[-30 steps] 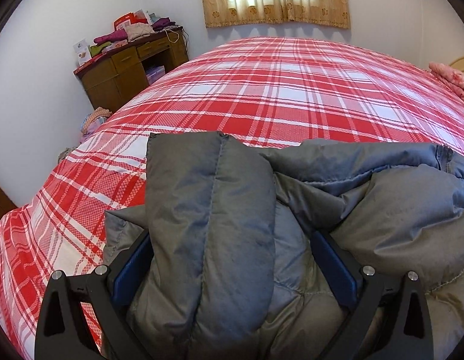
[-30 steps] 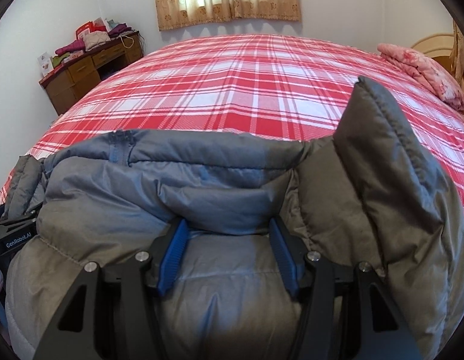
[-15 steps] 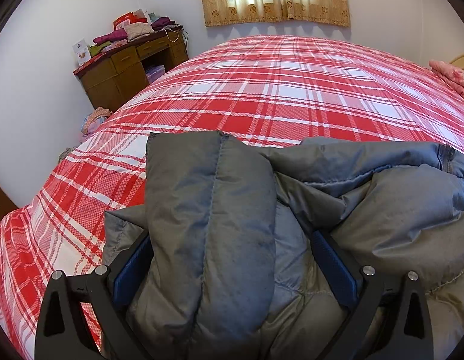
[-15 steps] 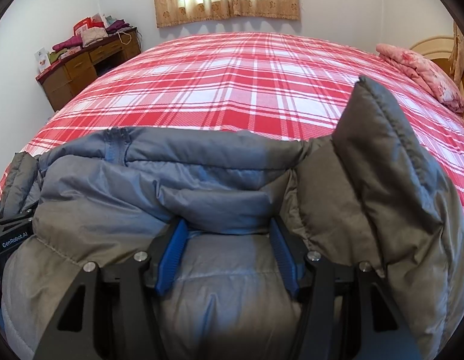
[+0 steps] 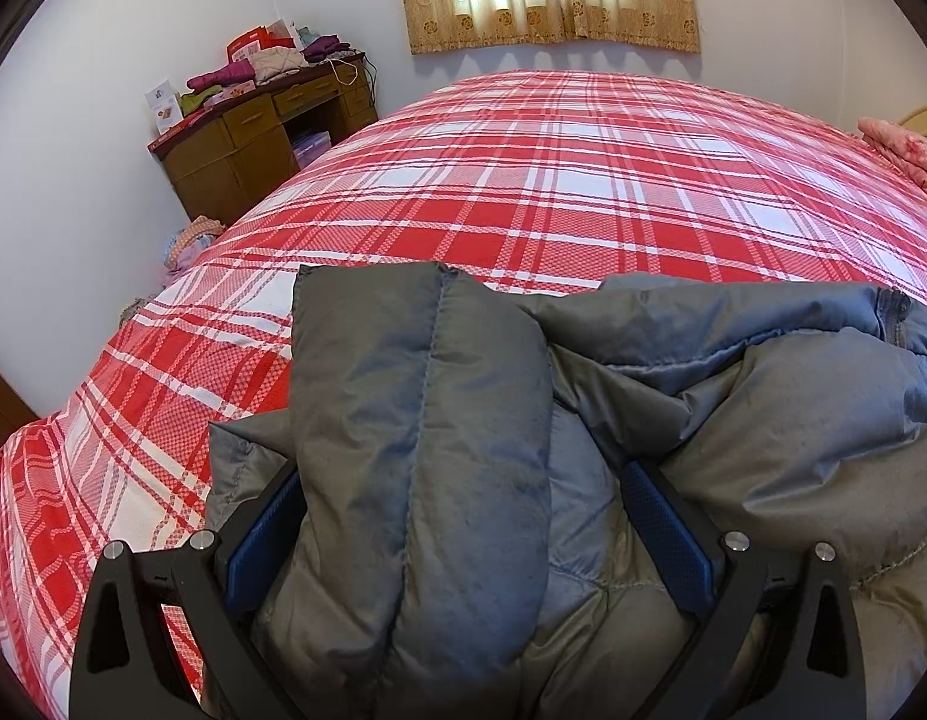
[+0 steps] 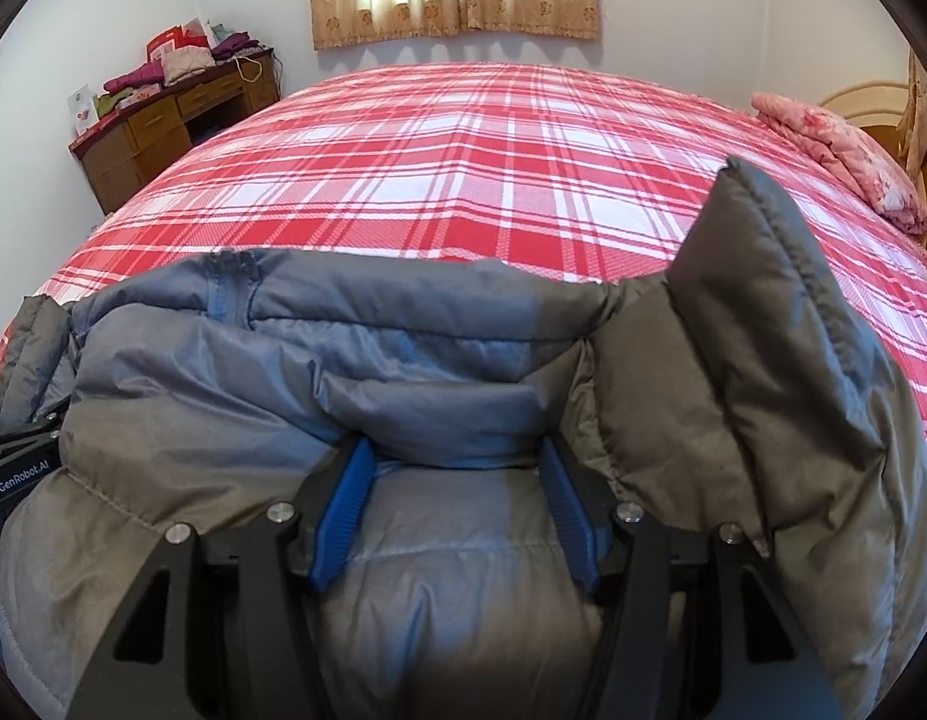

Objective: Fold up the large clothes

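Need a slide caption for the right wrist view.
Right gripper closed on a bunched grey puffer jacket over a red plaid bed.

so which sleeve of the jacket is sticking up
The sleeve by the right tool stands upright; the other sleeve lies flat through the left tool.

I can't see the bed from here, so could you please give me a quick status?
Left tool and right tool each shut on grey puffer jacket. Jacket bunched at near edge of plaid bed. Nothing in the way.
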`<state>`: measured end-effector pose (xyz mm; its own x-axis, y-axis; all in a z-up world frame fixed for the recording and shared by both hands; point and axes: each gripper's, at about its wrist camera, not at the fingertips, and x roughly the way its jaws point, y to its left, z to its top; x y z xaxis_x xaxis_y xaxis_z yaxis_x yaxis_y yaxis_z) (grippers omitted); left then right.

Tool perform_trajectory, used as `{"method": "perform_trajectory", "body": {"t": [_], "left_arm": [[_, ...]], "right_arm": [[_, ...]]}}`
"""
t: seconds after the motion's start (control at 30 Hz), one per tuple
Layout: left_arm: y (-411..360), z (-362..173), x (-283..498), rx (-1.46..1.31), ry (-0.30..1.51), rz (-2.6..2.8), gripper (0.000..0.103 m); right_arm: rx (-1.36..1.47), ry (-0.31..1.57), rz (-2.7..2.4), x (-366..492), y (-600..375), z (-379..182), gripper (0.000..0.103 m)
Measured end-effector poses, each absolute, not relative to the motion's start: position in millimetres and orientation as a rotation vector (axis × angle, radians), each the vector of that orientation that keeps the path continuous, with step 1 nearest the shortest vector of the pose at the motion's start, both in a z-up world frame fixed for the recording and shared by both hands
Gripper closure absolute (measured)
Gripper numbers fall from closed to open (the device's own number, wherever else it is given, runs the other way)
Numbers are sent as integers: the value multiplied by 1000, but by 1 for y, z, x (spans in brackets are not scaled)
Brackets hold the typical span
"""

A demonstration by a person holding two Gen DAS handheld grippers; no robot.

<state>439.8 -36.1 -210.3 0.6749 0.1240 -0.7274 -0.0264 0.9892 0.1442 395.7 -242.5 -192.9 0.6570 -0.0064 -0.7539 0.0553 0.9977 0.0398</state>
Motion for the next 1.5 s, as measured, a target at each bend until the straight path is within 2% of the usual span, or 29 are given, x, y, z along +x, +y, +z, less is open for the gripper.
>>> {"method": "perform_trajectory", "body": {"t": [0.27, 0.37, 0.47, 0.57, 0.77, 1.0, 1.37, 1.5], "left_arm": [[-36, -211, 441, 142, 832, 92, 1], [-32, -200, 438, 151, 856, 102, 1], [-26, -172, 411, 100, 777, 87, 1], [-31, -162, 393, 90, 746, 47, 1], [-50, -191, 403, 200, 773, 74, 1], [-46, -203, 405, 160, 753, 71, 1], [-55, -207, 409, 184, 775, 85, 1], [-48, -193, 399, 185, 824, 56, 1]], "right_arm": [[35, 872, -42, 399, -239, -191, 42], [4, 914, -48, 398, -236, -176, 39], [72, 842, -56, 383, -235, -151, 29], [65, 805, -47, 375, -212, -140, 28], [-23, 873, -81, 380, -183, -180, 28], [-69, 868, -96, 385, -179, -192, 24], [-100, 886, -106, 387, -174, -194, 24], [-101, 873, -72, 366, -175, -174, 24]]}}
